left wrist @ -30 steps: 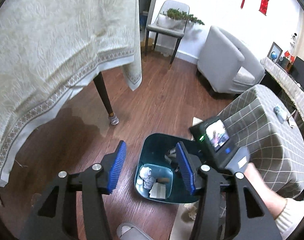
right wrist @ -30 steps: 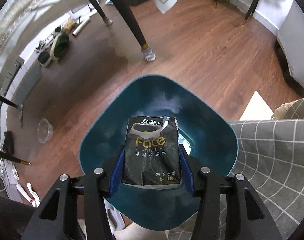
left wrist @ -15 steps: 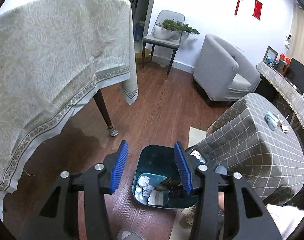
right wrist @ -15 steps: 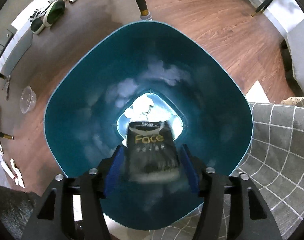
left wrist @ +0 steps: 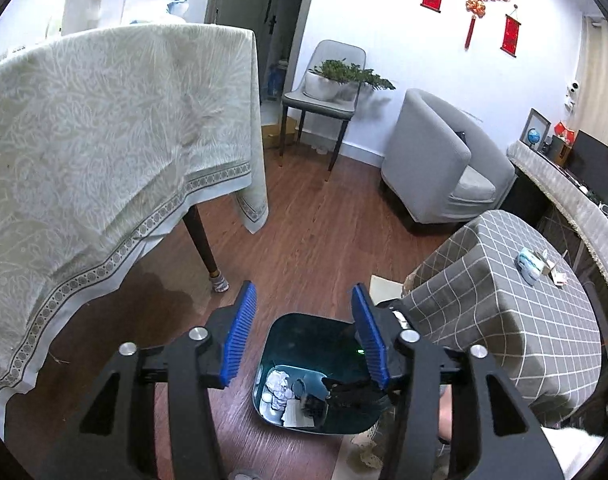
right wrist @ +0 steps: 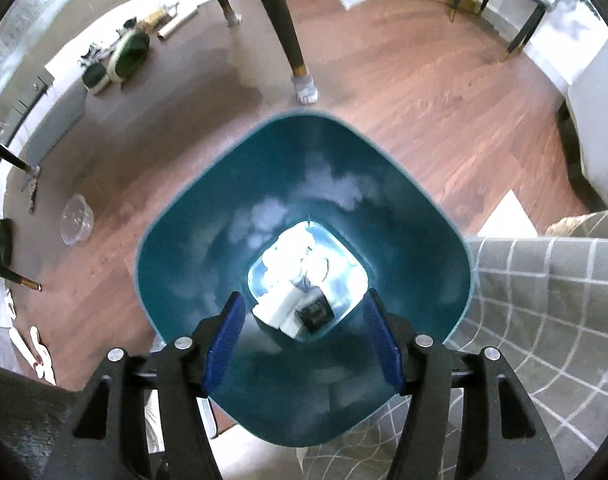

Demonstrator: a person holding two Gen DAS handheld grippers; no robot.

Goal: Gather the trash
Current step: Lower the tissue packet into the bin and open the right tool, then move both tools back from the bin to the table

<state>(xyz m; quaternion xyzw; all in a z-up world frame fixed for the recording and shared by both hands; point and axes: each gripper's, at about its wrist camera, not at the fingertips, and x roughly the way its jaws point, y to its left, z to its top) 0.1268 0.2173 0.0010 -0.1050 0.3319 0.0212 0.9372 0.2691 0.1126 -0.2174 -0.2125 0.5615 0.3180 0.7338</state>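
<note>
A teal trash bin [right wrist: 176, 240] stands on the wood floor; it also shows in the left wrist view [left wrist: 304, 332]. At its bottom lie crumpled white paper [right wrist: 288, 256], a white box and the black tissue pack [right wrist: 314, 312]. My right gripper [right wrist: 304, 332] is open and empty, right above the bin's mouth. My left gripper [left wrist: 304, 328] is open and empty, held high above the bin. In the left wrist view the paper [left wrist: 278, 386] and the black pack [left wrist: 314, 406] show inside the bin.
A table with a pale cloth [left wrist: 104, 140] stands left, its leg [left wrist: 202, 240] near the bin. A checked-cloth table [left wrist: 504, 300] with small items is right of the bin. A grey armchair [left wrist: 444, 164] and a chair with a plant [left wrist: 328, 92] stand behind. A clear bowl [right wrist: 77, 218] lies on the floor.
My right gripper opened and the black tissue pack dropped to the bottom of the bin. The right gripper then rose. My left gripper lifted higher and tilted up.
</note>
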